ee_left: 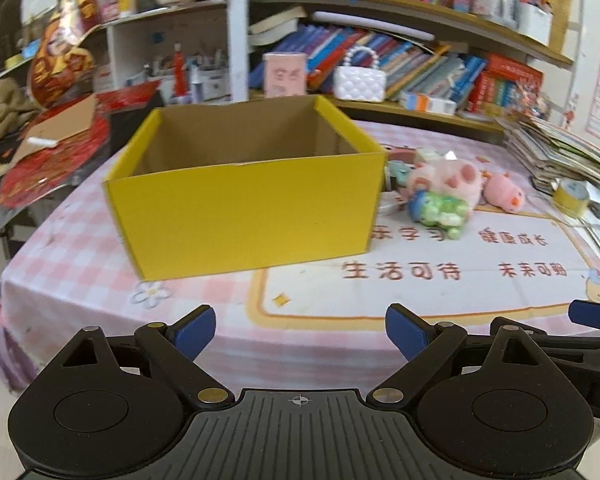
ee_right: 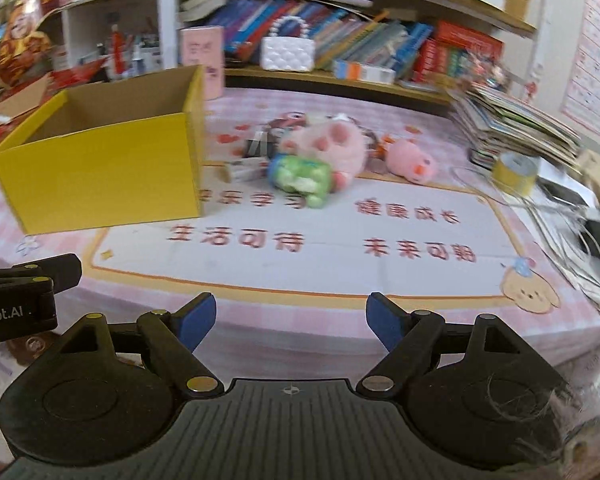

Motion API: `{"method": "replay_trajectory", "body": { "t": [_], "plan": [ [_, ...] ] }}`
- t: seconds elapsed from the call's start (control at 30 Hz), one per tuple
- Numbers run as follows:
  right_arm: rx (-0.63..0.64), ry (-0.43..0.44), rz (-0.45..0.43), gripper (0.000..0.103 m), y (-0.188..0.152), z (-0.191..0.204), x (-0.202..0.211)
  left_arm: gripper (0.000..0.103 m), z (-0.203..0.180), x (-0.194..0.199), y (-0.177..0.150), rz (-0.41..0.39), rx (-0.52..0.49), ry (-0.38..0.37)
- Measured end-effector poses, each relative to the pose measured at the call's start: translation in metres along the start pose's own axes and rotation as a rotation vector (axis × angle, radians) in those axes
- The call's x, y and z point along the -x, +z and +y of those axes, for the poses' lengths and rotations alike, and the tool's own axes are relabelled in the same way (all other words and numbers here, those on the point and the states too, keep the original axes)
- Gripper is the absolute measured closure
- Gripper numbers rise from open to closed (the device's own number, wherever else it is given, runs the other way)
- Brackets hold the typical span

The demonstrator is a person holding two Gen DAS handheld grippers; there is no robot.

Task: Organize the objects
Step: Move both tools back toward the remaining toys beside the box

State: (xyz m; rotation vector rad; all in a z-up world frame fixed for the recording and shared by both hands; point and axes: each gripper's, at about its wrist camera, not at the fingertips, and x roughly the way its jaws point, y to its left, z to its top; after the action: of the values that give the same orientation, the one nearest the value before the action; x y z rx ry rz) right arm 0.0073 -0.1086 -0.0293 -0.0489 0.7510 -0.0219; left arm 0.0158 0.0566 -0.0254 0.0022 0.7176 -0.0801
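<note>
yellow box point(ee_left: 244, 204) sitting empty on worktop point(ee_left: 420, 296), plush toys point(ee_left: 446, 190) lying just beside box, left tool point(ee_left: 300, 334) and right tool point(ee_right: 290, 320) both gaping apart, gripping nothing

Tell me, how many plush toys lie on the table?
3 visible: a big pink plush, a green plush before it, a small pink plush rightward; the clutter could hide others.

This looks like a child's study corner at home. Wooden shelves point(ee_left: 420, 20) sag with rows of colourful books point(ee_left: 416, 64), and a loose pile of picture books point(ee_right: 516, 124) leans at the desk's edge. The desk point(ee_right: 340, 240) wears a pink checked cloth with cartoon prints, soft toys point(ee_right: 332, 148) scattered on it, and charts point(ee_right: 596, 52) hang on the wall.
</note>
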Motion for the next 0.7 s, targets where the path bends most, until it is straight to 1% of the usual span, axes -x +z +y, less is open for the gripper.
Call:
{"method": "replay_trajectory", "body": {
  "t": [0.17, 0.37, 0.7],
  "plan": [
    [-0.035, -0.043, 0.014, 0.022, 0.006, -0.026, -0.010, 0.009, -0.026, -0.017, 0.012, 0.015, -0.034, -0.044],
    [-0.070, -0.067, 0.027, 0.022, 0.019, -0.054, -0.026, 0.009, -0.053, -0.035, 0.028, 0.022, -0.057, -0.073],
    [-0.045, -0.043, 0.052, 0.021, 0.041, -0.081, -0.056, 0.009, -0.079, -0.066, 0.049, 0.049, -0.029, -0.061]
  ]
}}
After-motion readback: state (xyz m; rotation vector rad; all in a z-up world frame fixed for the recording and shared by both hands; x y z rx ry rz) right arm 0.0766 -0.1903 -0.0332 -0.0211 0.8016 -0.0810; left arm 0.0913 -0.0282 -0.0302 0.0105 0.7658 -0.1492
